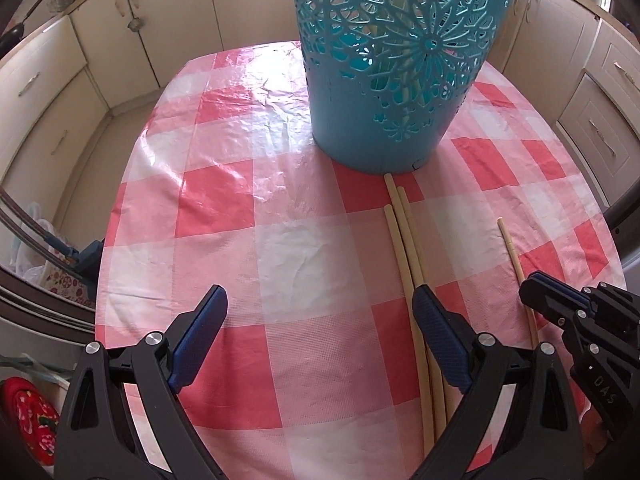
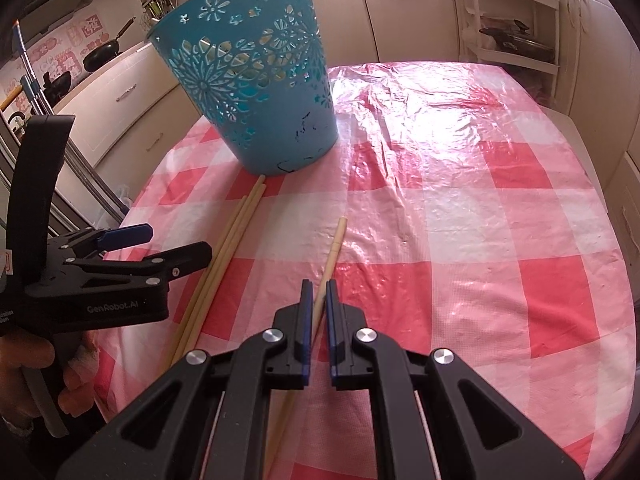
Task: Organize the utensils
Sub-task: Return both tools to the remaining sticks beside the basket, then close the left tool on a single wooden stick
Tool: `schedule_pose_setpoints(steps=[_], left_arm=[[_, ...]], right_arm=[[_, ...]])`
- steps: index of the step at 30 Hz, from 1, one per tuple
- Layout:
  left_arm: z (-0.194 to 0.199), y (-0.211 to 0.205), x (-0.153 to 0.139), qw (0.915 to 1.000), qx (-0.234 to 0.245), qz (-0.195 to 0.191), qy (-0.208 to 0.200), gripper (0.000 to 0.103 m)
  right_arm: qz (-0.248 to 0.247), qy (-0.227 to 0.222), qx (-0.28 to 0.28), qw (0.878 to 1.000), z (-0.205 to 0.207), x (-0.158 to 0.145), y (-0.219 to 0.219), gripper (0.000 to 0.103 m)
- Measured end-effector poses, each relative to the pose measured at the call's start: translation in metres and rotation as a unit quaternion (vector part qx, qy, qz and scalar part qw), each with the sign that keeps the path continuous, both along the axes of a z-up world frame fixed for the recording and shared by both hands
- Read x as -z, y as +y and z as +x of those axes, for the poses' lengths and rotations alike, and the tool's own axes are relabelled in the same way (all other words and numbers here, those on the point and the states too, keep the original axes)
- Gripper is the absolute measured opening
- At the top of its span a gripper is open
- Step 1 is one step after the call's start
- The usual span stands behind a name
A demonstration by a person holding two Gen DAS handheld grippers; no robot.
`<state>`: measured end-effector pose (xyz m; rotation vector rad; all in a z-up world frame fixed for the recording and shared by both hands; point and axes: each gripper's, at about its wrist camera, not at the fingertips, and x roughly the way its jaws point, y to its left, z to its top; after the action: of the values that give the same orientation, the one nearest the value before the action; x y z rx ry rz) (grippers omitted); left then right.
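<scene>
Chopsticks (image 1: 404, 248) lie near the table's (image 1: 224, 208) near edge; right gripper (image 2: 317, 296) pinches one chopstick (image 2: 334, 244) for the basket (image 2: 256, 76), left gripper (image 1: 320, 332) gapes empty.

The left wrist view looks steeply down and forward from just behind the wide-parted left gripper (image 1: 320, 336), close over the checked tablecloth (image 1: 224, 216), with the blue basket (image 1: 384, 92) standing ahead of the tongs and the right gripper (image 1: 538, 292) showing at the right edge. The right wrist view looks down along the right gripper (image 2: 318, 300) from equally near, the left gripper (image 2: 176, 242) at its left edge. Both views share the basket, the three chopsticks (image 1: 404, 248) lying together before it, the single chopstick (image 2: 332, 252) and the cloth.
</scene>
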<state>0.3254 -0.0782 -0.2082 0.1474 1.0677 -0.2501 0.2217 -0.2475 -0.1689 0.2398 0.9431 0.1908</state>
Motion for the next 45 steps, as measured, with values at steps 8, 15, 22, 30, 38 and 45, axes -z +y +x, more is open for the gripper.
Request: schedule_pose_setpoints(steps=[8, 15, 22, 30, 38, 45], left_arm=[[0.002, -0.003, 0.001, 1.0, 0.002, -0.004, 0.002, 0.09], [0.003, -0.006, 0.002, 1.0, 0.005, -0.001, 0.0, 0.09], [0.005, -0.002, 0.003, 0.9998, -0.001, -0.014, 0.013, 0.09], [0.002, -0.006, 0.005, 0.9999, 0.005, 0.007, 0.008, 0.09], [0.003, -0.004, 0.003, 1.0, 0.007, 0.005, 0.001, 0.079], [0.001, -0.007, 0.0, 0.9997, 0.023, 0.002, -0.009, 0.058]], right_arm=[[0.0, -0.002, 0.001, 1.0, -0.001, 0.0, -0.001, 0.007], [0.002, -0.003, 0.002, 1.0, 0.0, 0.0, -0.001, 0.008], [0.002, -0.004, 0.003, 1.0, 0.0, 0.0, -0.001, 0.008], [0.002, -0.004, 0.003, 1.0, -0.001, 0.0, -0.001, 0.008], [-0.008, -0.008, -0.001, 1.0, 0.001, 0.0, 0.003, 0.008], [-0.028, -0.012, -0.014, 0.999, 0.006, 0.0, 0.011, 0.008]])
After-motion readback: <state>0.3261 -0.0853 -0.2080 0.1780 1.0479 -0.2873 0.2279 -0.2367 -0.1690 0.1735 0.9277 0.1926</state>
